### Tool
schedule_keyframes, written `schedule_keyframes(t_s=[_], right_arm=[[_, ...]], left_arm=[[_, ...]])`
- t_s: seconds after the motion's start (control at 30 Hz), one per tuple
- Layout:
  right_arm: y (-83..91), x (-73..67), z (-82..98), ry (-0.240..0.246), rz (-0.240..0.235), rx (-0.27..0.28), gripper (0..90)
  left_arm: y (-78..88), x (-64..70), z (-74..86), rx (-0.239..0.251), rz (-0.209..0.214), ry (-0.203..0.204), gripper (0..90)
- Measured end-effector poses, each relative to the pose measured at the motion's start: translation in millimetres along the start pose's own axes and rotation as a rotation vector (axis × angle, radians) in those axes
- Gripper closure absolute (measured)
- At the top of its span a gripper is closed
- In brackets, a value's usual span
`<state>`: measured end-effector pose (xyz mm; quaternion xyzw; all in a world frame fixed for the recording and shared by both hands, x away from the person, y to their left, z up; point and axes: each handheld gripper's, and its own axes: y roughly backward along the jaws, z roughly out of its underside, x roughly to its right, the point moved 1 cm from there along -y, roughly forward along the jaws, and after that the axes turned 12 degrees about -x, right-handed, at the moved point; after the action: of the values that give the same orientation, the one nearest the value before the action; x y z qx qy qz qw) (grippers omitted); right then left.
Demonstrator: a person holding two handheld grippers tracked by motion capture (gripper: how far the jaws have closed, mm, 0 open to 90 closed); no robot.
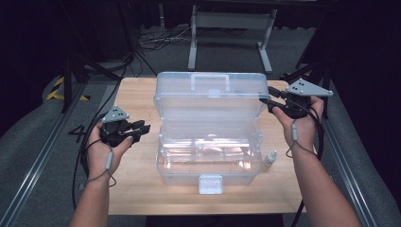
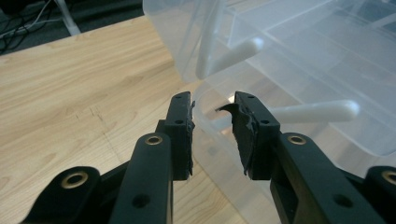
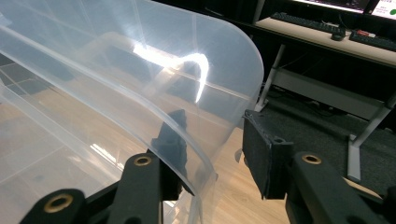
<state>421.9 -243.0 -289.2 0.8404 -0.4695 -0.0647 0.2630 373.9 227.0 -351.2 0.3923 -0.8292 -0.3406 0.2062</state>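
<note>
The box [image 1: 208, 142] stands in the middle of the tabletop [image 1: 137, 101], and its lid [image 1: 210, 90] is raised behind it. The step in hand seems to be the handling of this lid, most likely to close it, though opening it fully is also possible.

The right tool [image 1: 265, 100] is at the right edge of the lid. In the right gripper view its jaws are apart, one on the inner side of the clear wall [image 3: 140, 93] and one on the outer side, so the edge sits between them but is not clamped. The left tool [image 1: 143, 127] is just beside the left side of the box, with the jaws apart and holding nothing; in the left gripper view the box corner [image 2: 205, 100] lies just beyond them.

For the next move, I think the right tool must close on the lid edge, then swing it, while the left tool steadies the box.

Count: one box, one lid with one handle [image 1: 210, 78], one latch [image 1: 211, 183] at the front, one small bottle [image 1: 270, 158] right of the box, two tools.
</note>
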Motion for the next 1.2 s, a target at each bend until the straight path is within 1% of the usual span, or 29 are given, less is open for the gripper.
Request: schedule_keyframes(t_s=[0.13,0.23,0.27,0.33,0.43,0.5,0.63,0.8,1.0,1.03,1.1,1.2], right_arm=[[-0.6,-0.4,-2.6,0.013,0.018,-0.014,62.0],[-0.9,-1.2,-4.4,0.034,0.040,-0.023,63.6],[-1.1,-1.4,-5.2,0.046,0.053,-0.031,64.5],[-1.1,-1.5,-5.8,0.051,0.060,-0.037,64.9],[-2.4,-0.3,-7.5,0.055,0.066,-0.049,66.1],[-3.8,0.9,-8.6,0.046,0.061,-0.050,66.4],[-7.1,5.0,-9.3,0.010,0.036,-0.042,66.2],[-11.2,10.3,-9.1,-0.020,0.008,-0.033,66.8],[-13.6,12.5,-10.0,-0.032,0.002,-0.035,67.5],[-15.1,13.5,-11.1,-0.037,0.003,-0.038,67.8],[-16.6,14.3,-12.7,-0.039,0.005,-0.045,68.3],[-18.2,15.2,-13.8,-0.039,0.009,-0.051,69.2]], left_arm=[[0.3,-6.2,4.7,-0.010,-0.023,0.011,67.8],[0.8,-9.6,7.6,-0.007,-0.013,0.029,67.7],[1.0,-10.7,8.2,-0.007,-0.004,0.030,67.7],[1.0,-11.1,8.6,-0.006,0.004,0.031,67.6],[1.9,-12.9,9.4,-0.008,0.002,0.027,67.2],[1.9,-14.5,9.6,-0.010,0.000,0.029,67.1],[0.6,-18.3,9.6,-0.014,-0.002,0.035,67.0],[-0.5,-18.3,9.6,-0.014,-0.001,0.034,66.9],[1.8,-18.8,11.9,-0.016,-0.002,0.036,66.8],[1.6,-19.8,12.9,-0.008,0.005,0.043,66.8],[1.5,-20.9,13.5,-0.011,-0.001,0.044,66.8],[1.2,-21.4,14.1,-0.009,0.003,0.049,66.8]])
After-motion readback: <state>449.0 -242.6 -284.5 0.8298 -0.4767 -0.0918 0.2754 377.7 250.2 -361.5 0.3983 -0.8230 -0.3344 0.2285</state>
